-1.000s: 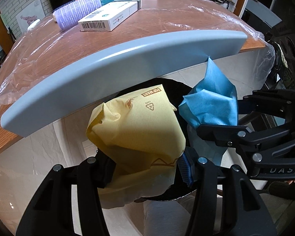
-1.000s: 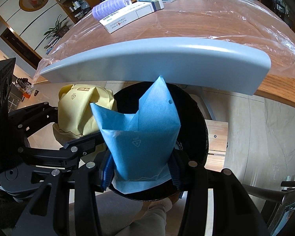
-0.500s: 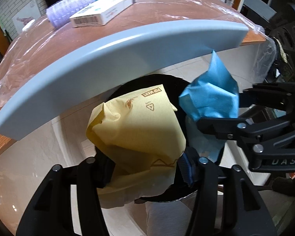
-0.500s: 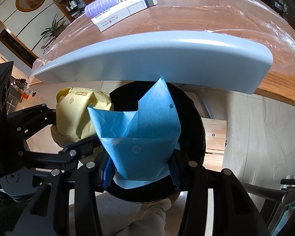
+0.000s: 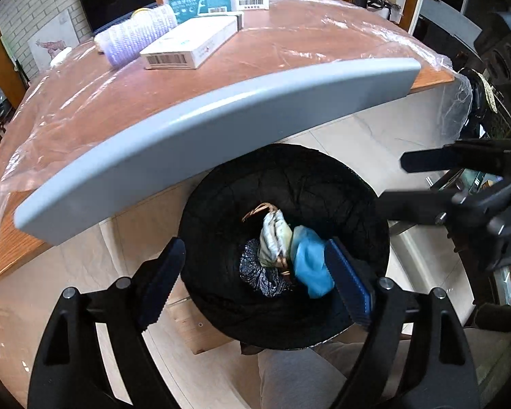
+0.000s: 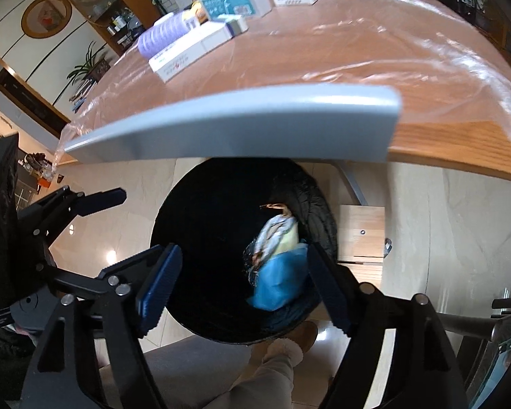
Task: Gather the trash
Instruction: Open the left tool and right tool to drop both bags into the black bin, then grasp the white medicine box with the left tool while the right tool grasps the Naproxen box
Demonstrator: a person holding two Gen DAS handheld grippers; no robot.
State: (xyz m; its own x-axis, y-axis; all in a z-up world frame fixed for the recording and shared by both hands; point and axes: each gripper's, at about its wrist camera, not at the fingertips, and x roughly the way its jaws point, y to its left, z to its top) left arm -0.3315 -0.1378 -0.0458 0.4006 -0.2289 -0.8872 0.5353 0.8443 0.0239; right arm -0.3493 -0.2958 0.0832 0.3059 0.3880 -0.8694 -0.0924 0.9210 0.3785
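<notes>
- Now I hold both grippers above the black bin [image 5: 354,204], and both pairs of jaws stand released, with nothing between them: left gripper [image 5: 255,283], right gripper [image 6: 242,276].
- Inside the bin lies the blue wrapper [image 5: 310,266], just beside a pale crumpled bag [image 5: 272,235]; I see no yellow piece.
- I judge this trash light, soft and easy to crush; a gentle pinch on a raised fold is enough.
- On the surface [image 5: 289,44] some boxes [image 5: 190,46] stand, well apart from the bin.
</notes>
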